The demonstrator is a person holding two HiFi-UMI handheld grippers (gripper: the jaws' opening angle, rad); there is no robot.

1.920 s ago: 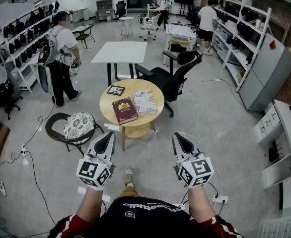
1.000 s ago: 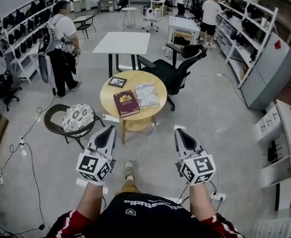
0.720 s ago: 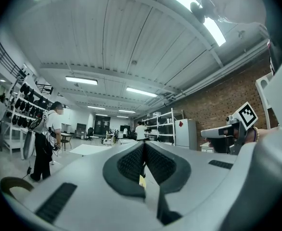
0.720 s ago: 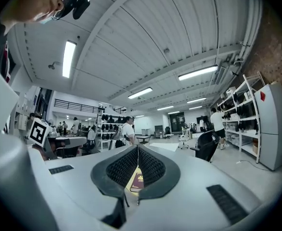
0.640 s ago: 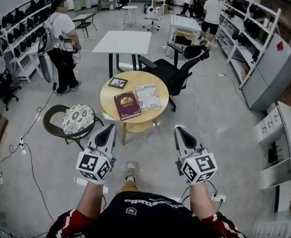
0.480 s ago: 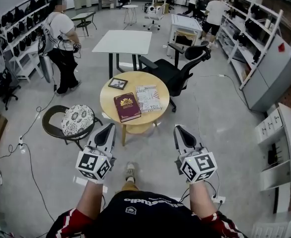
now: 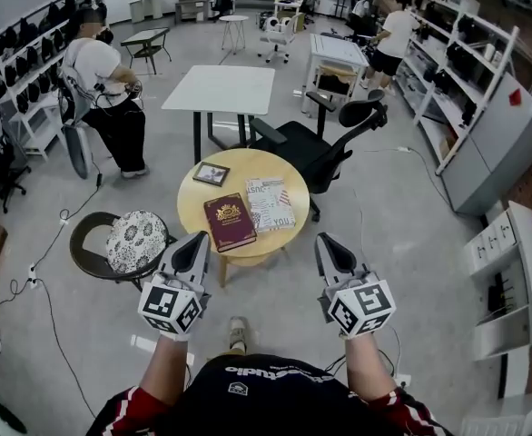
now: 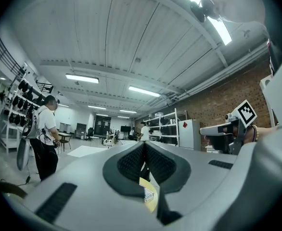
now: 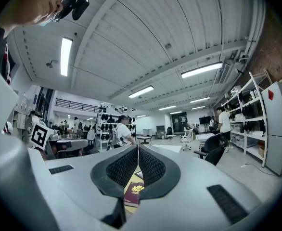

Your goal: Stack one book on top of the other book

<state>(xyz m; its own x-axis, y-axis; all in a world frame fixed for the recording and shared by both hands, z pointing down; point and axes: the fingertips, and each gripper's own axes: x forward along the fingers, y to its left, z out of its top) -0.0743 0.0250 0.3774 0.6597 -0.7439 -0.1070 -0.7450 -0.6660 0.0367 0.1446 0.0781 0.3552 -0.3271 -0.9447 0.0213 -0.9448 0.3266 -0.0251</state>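
A dark red book (image 7: 229, 222) lies on the round wooden table (image 7: 193, 200), near its front edge. A light book with printed lettering (image 7: 270, 204) lies beside it on the right, and the two books touch along one side. My left gripper (image 7: 198, 242) and right gripper (image 7: 325, 242) hover side by side short of the table, both shut and empty. In the left gripper view the shut jaws (image 8: 145, 147) leave a gap below that shows the light book (image 8: 148, 195). Below the shut jaws (image 9: 138, 150) of the right gripper view I see the red book (image 9: 134, 193).
A small framed picture (image 7: 211, 173) lies at the table's back left. A black office chair (image 7: 320, 143) stands behind the table, and a stool with a patterned cushion (image 7: 128, 241) to its left. A person (image 7: 98, 89) is at the far left, near a white table (image 7: 221, 89).
Both grippers have moved forward together, and the round table with the books now sits closer to their tips. The person at the left has shifted position.
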